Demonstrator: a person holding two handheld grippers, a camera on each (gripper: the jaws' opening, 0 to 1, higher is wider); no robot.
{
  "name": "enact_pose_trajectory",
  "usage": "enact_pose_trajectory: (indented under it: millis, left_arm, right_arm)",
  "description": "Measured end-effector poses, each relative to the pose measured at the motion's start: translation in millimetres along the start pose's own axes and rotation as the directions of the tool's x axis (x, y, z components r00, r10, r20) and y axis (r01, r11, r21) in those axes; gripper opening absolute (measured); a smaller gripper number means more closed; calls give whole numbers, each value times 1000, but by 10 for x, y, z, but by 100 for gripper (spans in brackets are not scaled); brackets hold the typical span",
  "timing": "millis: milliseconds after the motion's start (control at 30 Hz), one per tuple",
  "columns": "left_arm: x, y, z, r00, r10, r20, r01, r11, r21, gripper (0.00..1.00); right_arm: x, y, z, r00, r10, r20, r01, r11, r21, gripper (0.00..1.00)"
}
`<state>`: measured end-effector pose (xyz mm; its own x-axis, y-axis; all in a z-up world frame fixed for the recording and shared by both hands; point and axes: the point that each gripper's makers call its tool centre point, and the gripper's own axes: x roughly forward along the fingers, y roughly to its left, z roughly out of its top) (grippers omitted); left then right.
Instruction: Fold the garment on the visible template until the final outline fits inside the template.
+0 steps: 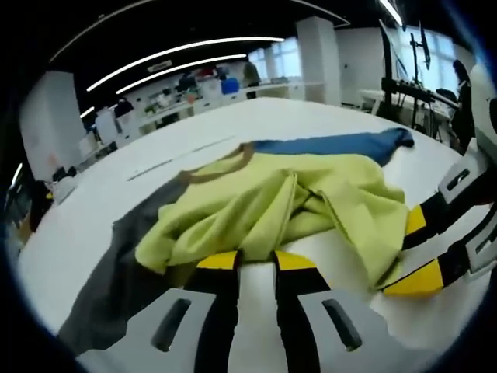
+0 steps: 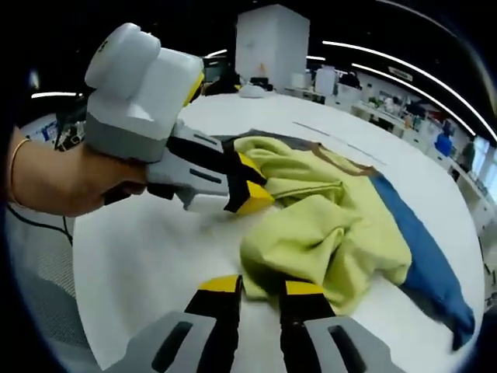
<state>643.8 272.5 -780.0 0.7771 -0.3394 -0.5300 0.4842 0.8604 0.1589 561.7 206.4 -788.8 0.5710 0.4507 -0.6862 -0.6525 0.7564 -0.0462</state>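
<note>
The garment (image 1: 311, 198) lies crumpled on a white table (image 1: 194, 144), a yellow-green body bunched into folds with a brown-trimmed collar on its far edge in the left gripper view. It has 2 differently coloured sleeves: a blue sleeve (image 1: 342, 145) stretches away to the upper right of that view, and a grey sleeve (image 1: 116, 264) runs down toward the lower left. Together they give the garment a long axis from grey tip to blue tip, slanting across the table, with the yellow-green bulk heaped in the middle.

In the right gripper view the garment (image 2: 326, 225) sits just ahead of the jaws, the blue sleeve (image 2: 423, 264) trailing toward the lower right.

The left gripper (image 1: 256, 260) has its 2 yellow-tipped jaws a narrow gap apart at the near hem of the yellow-green cloth; whether they pinch any cloth I cannot tell. The same left gripper (image 2: 248, 186) appears in the right gripper view, held by a hand (image 2: 58, 179) wearing a thin bracelet, its tips at the cloth's edge.

The right gripper (image 2: 260, 286) has its jaws slightly apart, with a fold of yellow-green cloth at its tips; a firm grip cannot be confirmed. The right gripper (image 1: 415, 252) also enters the left gripper view from the right, its tips touching the cloth.
</note>
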Motion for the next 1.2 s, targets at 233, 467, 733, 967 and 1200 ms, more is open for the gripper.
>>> enact_pose_trajectory:
  millis: [233, 467, 733, 967, 1200]
  left_arm:
    - [38, 7, 21, 1000, 28, -4, -28, 1000, 15, 13]
    - [6, 61, 34, 999, 35, -4, -35, 999, -2, 6]
    - [-147, 149, 194, 999, 7, 32, -5, 999, -52, 2]
    - [-245, 207, 412, 997, -22, 68, 27, 997, -71, 2]
    - [-381, 360, 600, 994, -57, 98, 68, 992, -109, 1]
  right_arm:
    - [3, -38, -6, 1000, -24, 2, 24, 999, 27, 10]
    - [4, -102, -13, 999, -44, -4, 44, 999, 6, 1]
    - [-140, -288, 77, 998, -58, 13, 57, 997, 44, 0]
    - [-312, -402, 300, 995, -82, 61, 80, 996, 34, 0]
    - [-492, -520, 436, 994, -78, 77, 79, 997, -10, 0]
